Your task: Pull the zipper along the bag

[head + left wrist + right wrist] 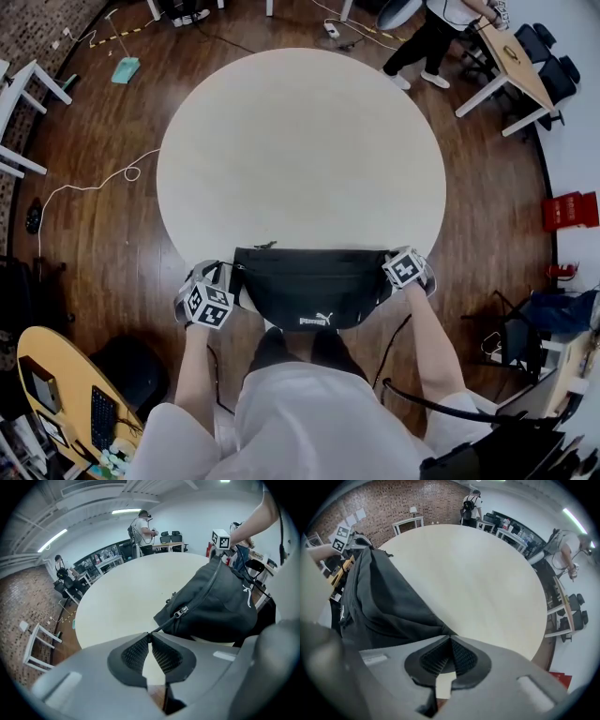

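A black waist bag (309, 286) with a white logo lies at the near edge of the round pale table (300, 141). My left gripper (228, 275) is at the bag's left end, shut on the thin black pull cord (161, 626) that runs to the metal zipper slider (182, 612). The zipper line (208, 585) runs along the top of the bag away from it. My right gripper (398, 279) sits at the bag's right end, pointing down and shut on a corner of the bag's black fabric (440, 629). In the right gripper view, the bag (379, 602) bulges to the left.
The person's torso and legs stand right behind the bag, against the table edge. A wooden desk (56, 394) with a keyboard is at lower left, and a white cable (94, 186) lies on the floor. Another person (427, 37) and chairs are beyond the far right rim.
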